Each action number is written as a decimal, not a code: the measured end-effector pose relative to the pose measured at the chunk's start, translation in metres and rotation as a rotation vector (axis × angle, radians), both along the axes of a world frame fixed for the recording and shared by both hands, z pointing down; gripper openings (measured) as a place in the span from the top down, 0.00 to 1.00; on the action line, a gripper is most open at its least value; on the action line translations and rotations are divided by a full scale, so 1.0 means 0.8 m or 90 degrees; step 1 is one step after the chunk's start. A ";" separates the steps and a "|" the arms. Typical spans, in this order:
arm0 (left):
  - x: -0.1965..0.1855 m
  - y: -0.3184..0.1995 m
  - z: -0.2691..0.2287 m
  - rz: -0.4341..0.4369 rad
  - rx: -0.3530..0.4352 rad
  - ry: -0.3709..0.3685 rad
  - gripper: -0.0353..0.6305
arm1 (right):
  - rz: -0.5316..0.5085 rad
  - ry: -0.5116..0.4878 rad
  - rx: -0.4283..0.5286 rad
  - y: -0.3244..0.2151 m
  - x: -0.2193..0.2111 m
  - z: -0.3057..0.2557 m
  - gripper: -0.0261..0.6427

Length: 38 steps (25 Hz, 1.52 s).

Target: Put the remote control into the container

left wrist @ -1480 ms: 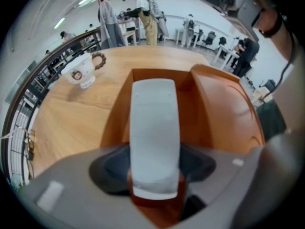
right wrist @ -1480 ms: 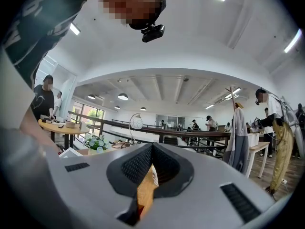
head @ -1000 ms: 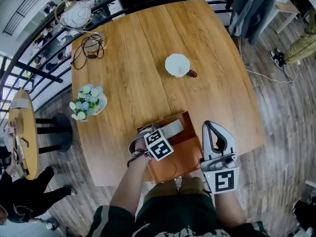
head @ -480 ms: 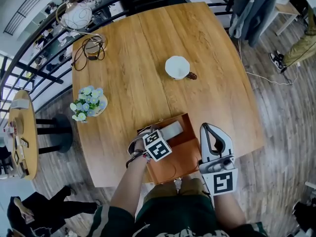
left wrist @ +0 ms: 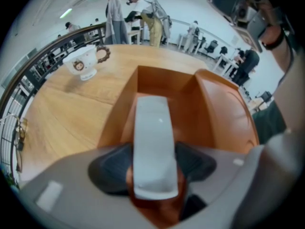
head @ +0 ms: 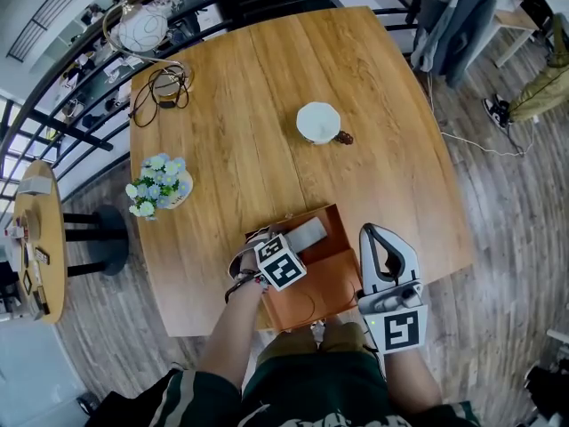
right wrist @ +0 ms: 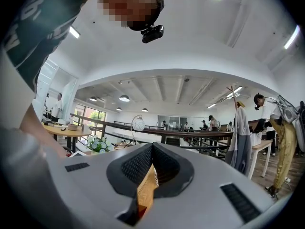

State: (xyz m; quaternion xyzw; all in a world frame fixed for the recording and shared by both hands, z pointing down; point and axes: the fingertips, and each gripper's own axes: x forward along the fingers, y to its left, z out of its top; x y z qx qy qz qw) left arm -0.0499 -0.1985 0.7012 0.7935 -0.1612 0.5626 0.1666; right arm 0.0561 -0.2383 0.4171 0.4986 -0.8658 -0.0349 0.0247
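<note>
The remote control (left wrist: 152,147) is pale grey, the container (head: 331,283) orange-brown, the table (head: 240,105) honey wood-grain, the far cup (head: 318,120) white.

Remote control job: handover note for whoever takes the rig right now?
Left gripper: shut on the remote control, which reaches out over the rectangular compartment of the brown container.
Right gripper: shut, empty, beside the container at the table's near edge.
Done: remote gripped and over the container.
Left: lower if needed, open the left jaws, withdraw. Cannot tell whether the remote touches the bottom.
</note>
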 end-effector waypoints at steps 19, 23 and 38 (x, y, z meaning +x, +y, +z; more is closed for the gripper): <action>-0.011 -0.008 -0.052 -0.057 0.036 0.032 0.52 | -0.058 0.001 -0.004 0.019 -0.034 -0.011 0.94; -0.010 -0.002 -0.072 -0.072 0.047 0.047 0.52 | -0.064 -0.010 -0.011 0.026 -0.038 -0.023 0.94; -0.007 0.028 -0.154 -0.143 0.120 0.130 0.66 | -0.091 0.001 0.017 0.071 -0.053 -0.065 0.94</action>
